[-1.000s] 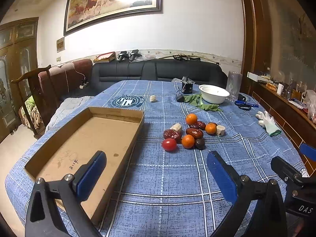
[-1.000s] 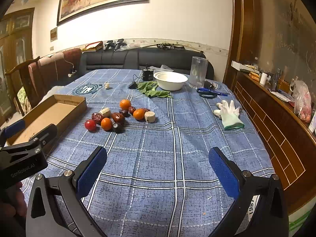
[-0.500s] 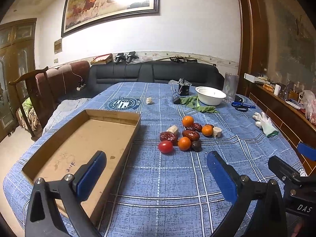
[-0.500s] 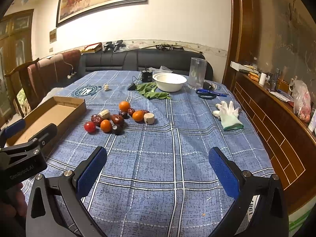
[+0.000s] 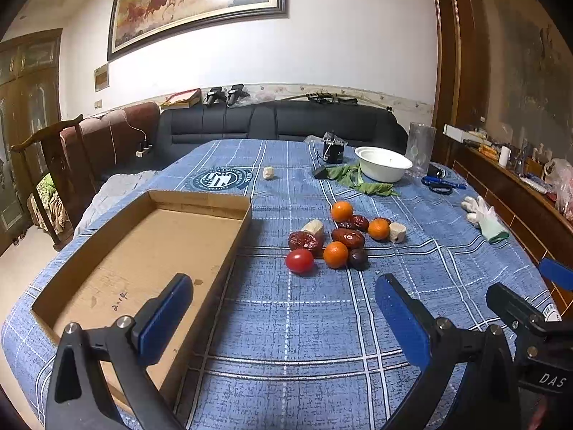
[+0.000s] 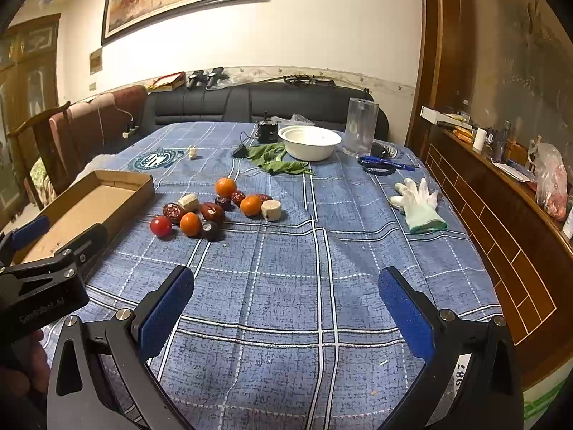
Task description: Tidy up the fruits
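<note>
A cluster of fruit lies mid-table: a red tomato (image 5: 300, 261), three oranges (image 5: 336, 254), dark red dates (image 5: 347, 238), a dark plum (image 5: 357, 258) and pale cut chunks (image 5: 397, 232). An empty cardboard tray (image 5: 150, 247) lies left of it. My left gripper (image 5: 283, 319) is open and empty, hovering near the table's front, short of the fruit. My right gripper (image 6: 286, 317) is open and empty, further right; the cluster (image 6: 215, 211) and the tray (image 6: 93, 204) lie ahead to its left.
A white bowl (image 5: 384, 163) on green leaves (image 5: 361, 181), a clear jar (image 5: 420, 147), a black device (image 5: 333, 150), blue scissors (image 5: 442, 184) and a white glove (image 5: 485, 216) sit at the far right. A small pale chunk (image 5: 268, 173) lies far centre. A wooden sideboard (image 6: 501, 193) runs along the right.
Both grippers have drifted slightly; the fruit cluster sits a little further left in the left wrist view. Jaws stay open. Nothing on the table has moved.
</note>
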A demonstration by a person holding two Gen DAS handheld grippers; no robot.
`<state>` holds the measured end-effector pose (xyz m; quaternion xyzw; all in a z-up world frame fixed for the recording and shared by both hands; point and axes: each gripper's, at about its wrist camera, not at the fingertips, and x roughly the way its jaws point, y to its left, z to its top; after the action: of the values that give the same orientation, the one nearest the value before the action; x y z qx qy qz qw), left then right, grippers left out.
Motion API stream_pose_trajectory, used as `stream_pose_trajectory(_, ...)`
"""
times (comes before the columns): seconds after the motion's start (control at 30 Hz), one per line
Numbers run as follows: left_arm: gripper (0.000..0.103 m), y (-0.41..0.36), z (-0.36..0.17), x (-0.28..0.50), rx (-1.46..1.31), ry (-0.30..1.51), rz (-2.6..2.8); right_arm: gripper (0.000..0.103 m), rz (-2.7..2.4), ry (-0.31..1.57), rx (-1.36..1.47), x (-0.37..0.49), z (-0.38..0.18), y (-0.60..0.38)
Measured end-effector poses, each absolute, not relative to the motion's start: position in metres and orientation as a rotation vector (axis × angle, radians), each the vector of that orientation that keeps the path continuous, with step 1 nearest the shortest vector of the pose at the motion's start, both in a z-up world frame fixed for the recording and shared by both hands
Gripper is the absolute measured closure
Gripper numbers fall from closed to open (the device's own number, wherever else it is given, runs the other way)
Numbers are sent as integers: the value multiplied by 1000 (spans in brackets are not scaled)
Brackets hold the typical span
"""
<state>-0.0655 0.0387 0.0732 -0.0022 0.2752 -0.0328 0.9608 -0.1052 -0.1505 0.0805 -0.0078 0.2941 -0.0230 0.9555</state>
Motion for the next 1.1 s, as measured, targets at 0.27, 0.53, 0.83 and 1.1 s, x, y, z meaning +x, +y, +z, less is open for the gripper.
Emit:
stream_pose_trajectory(0.27, 0, 34, 66, -44, 53, 624, -62, 0, -36, 632, -4, -83, 77, -158)
stream_pose_trajectory(0.53, 0, 27, 63, -13, 92, 703, -86, 0, -4, 660, -31, -49, 72, -157)
stream_pose_trajectory(0.83, 0, 11, 53, 16, 179, 826, -193, 8, 96, 763, -12, 28, 55, -173)
stream_pose_trajectory(1.1, 0, 5, 48, 39, 175, 938, -306, 50, 243, 928, -38, 90, 13, -169)
